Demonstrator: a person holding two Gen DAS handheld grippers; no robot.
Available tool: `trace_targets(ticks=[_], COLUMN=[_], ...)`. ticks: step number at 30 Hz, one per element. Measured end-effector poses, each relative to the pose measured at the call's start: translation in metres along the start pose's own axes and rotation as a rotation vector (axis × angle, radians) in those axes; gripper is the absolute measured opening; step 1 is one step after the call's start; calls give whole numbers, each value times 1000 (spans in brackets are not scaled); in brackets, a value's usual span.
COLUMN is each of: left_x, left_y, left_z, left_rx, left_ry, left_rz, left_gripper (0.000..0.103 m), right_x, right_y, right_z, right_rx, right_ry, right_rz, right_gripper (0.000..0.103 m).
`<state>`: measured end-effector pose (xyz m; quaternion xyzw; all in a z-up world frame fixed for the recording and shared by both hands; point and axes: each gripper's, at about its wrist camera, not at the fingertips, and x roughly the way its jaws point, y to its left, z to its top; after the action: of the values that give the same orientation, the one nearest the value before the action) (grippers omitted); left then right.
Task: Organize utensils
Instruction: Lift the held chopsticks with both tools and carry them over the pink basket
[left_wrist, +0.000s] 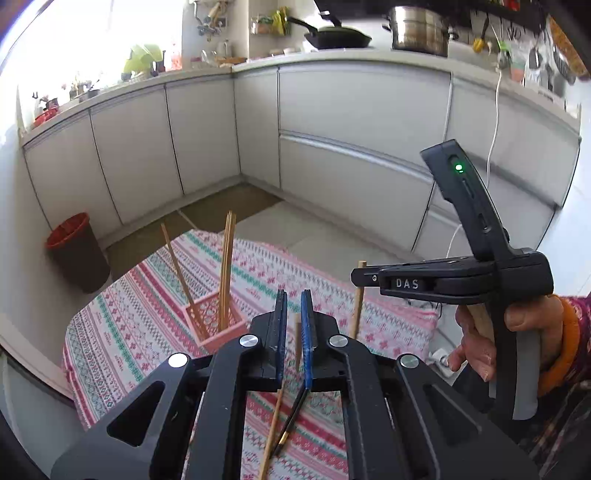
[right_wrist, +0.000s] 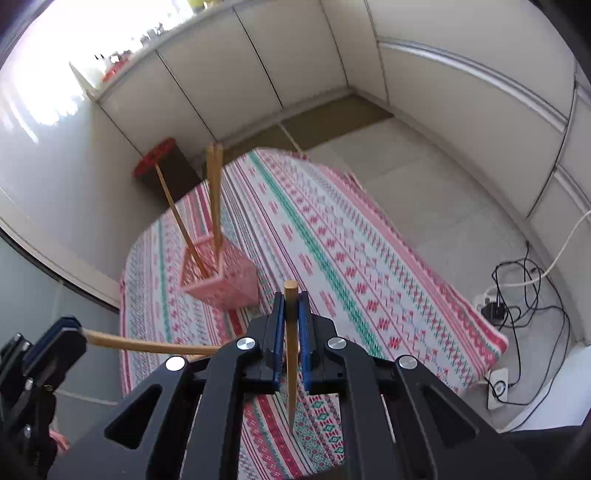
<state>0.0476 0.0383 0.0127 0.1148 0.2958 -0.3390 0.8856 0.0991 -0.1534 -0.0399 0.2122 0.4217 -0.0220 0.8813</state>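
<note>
While both grippers hang above the patterned cloth (right_wrist: 332, 236) covering the bench, each has hold of one wooden chopstick. The right gripper (right_wrist: 291, 314) has its blue-padded jaws closed tight on a chopstick (right_wrist: 290, 354) that stands nearly upright between them, blunt end poking up past the jaw tips, pointed end hanging below toward the cloth. Off to the left of those jaws, the left gripper (right_wrist: 55, 343) pinches another chopstick (right_wrist: 147, 346), which sticks out sideways toward the right gripper's body.

From the left wrist view, the left gripper (left_wrist: 293, 325) shows its jaws narrowly parted, with a chopstick (left_wrist: 297, 347) running through the gap and out beneath them, beside a dark, gold-tipped stick (left_wrist: 291, 421) below the jaws; whether that one is held or lying on the cloth I cannot tell.

Ahead and to the left of both pairs of jaws sits a pink lattice holder (right_wrist: 221, 273) on the cloth, with several chopsticks (right_wrist: 214, 192) standing in it, one leaning away to the left. Beyond the bench edge, a red-rimmed bin (left_wrist: 79, 251) stands on the floor.
</note>
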Motion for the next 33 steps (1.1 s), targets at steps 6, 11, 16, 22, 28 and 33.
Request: trace_targets(ticks=[6,11,16,22,28,33], left_x=[-22,-22,14,126,187,199], left_y=[2,-5,0,1,-17,-17], left_z=[33,40,29,-52,-120,-113], left_rx=[-67,-62,-75,-296,-547,-592], left_ry=[-132,-147,-1,621,839,821], left_rz=[0,-10,3,-98,-85,22], left_gripper=[7,7,8,30,31,31], right_x=[-59,-87,-60,-43,-28,-33], right_y=[8,1,-4,-8,-27,-35], right_z=[35,53,61,70,72,70], right_rx=[11,24,32,15,41,33], right_ry=[-205,-309,-257,-241,-179,-196], right_rz=[55,58,69,30,47,42], right_gripper=[8,8,8,8,8,8])
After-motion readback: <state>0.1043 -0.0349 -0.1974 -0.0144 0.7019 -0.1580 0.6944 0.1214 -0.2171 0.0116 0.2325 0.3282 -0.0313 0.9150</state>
